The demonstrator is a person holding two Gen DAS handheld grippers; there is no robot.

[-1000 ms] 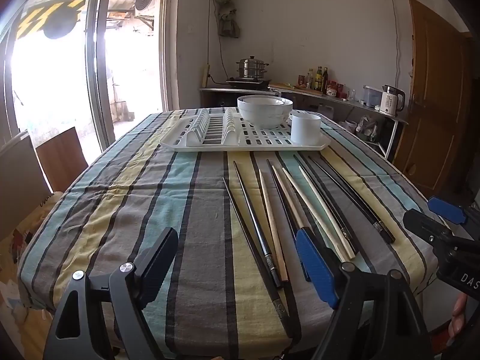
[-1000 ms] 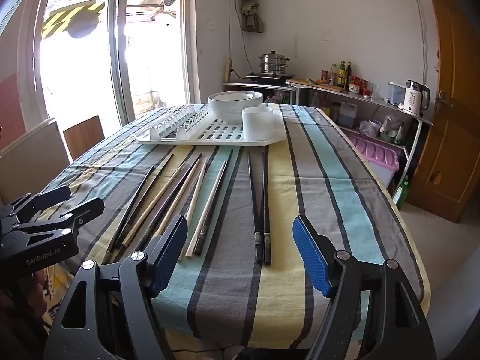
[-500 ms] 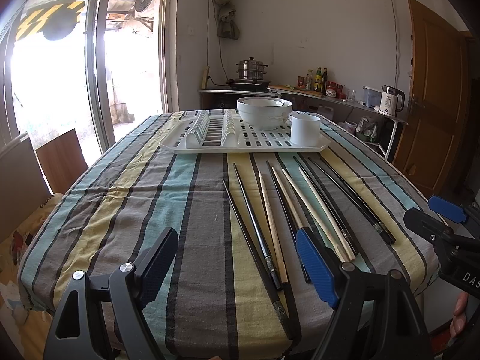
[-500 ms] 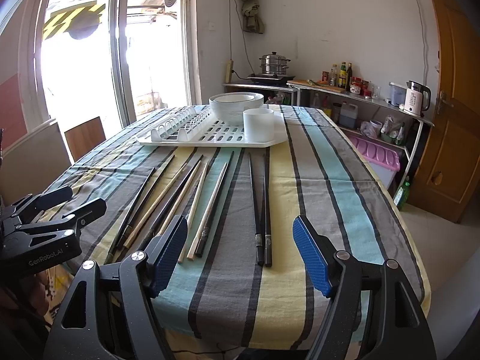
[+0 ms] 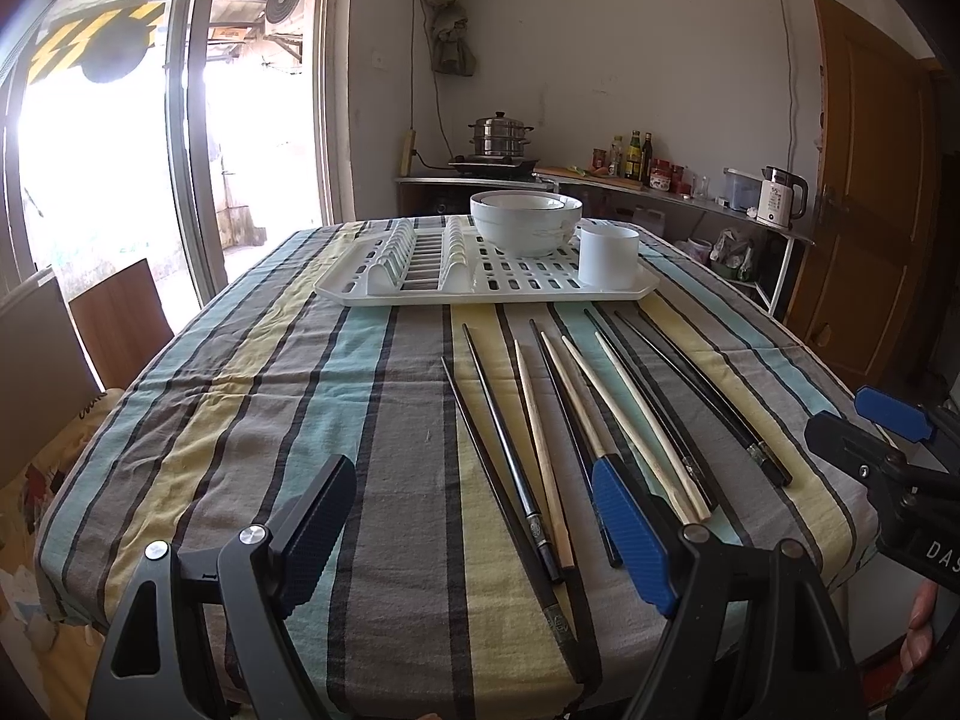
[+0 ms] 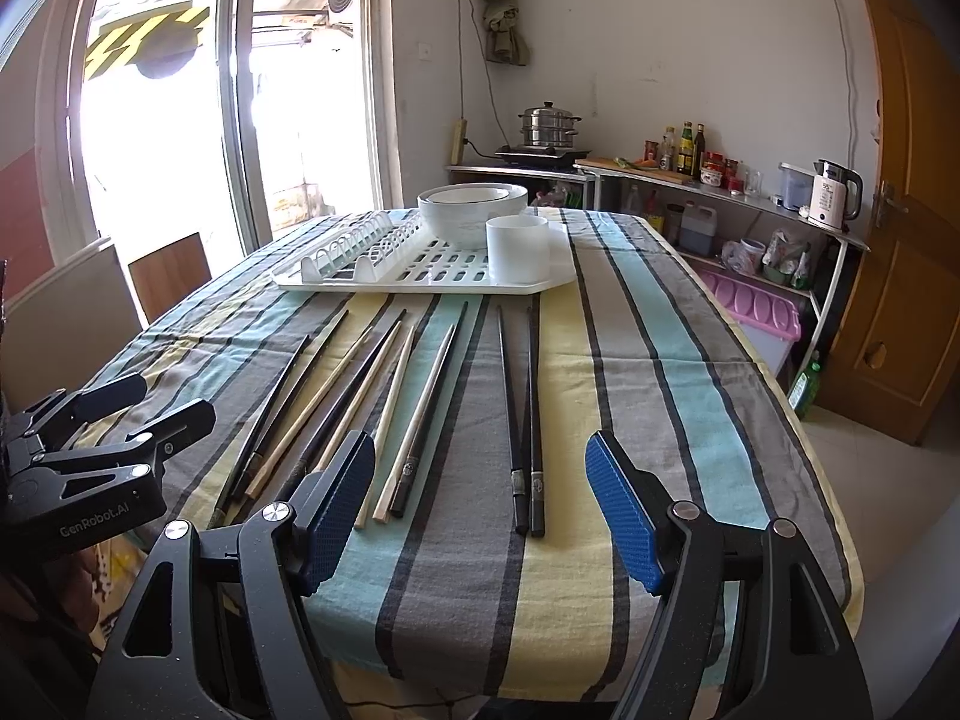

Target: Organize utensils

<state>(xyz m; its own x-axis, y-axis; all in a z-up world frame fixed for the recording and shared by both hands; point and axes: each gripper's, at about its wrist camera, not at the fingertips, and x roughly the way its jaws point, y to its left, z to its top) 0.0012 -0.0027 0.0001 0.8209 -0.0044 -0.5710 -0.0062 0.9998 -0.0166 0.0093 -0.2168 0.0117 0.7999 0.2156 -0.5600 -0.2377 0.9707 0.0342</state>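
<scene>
Table point(image 5: 252, 396): we are facing its striped cloth from the near edge.
Drying rack point(image 6: 420, 276): sitting far, holding stacked bowls point(image 6: 471, 210) and a white cup point(image 6: 517, 246), likely the utensils' destination.
Chopsticks point(image 6: 528, 414): lying loose, fanned lengthwise between us and the rack, unsorted.
Left gripper point(image 5: 474, 525): we are holding it spread apart, empty, above the near edge.
Right gripper point(image 6: 480, 498): likewise spread, empty, framing the dark pair.

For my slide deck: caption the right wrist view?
Open right gripper poised above chopsticks laid out before a white drying rack.
</scene>
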